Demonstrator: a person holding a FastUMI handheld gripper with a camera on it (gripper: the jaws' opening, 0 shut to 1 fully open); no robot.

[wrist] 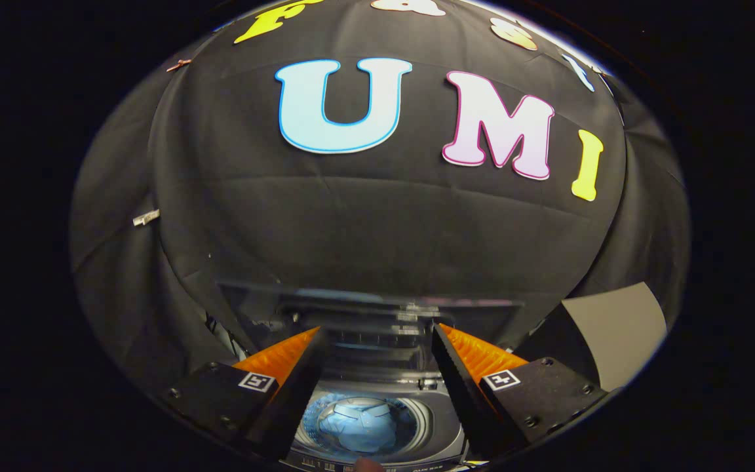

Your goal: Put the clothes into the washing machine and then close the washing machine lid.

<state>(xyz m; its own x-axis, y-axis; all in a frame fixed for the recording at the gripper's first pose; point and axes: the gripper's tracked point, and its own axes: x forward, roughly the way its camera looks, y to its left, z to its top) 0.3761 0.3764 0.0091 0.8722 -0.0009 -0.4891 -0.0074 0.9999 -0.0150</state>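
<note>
I look down past my fingers onto a top-loading washing machine point(440, 410). Its round drum opening holds light blue clothes point(359, 423), seen between and below my fingers. The see-through lid point(371, 308) stands raised at the back of the machine, just beyond the fingertips, reflecting the wall. My gripper point(377, 341) is open with a wide gap and nothing between its fingers. It hovers above the drum, apart from the clothes and close to the upright lid.
Black cloth walls point(377, 223) rise right behind the machine and wrap around both sides. A pale grey panel point(617, 328) stands to the right of the machine. A small rounded tip point(367, 464), perhaps a fingertip, shows at the machine's front edge.
</note>
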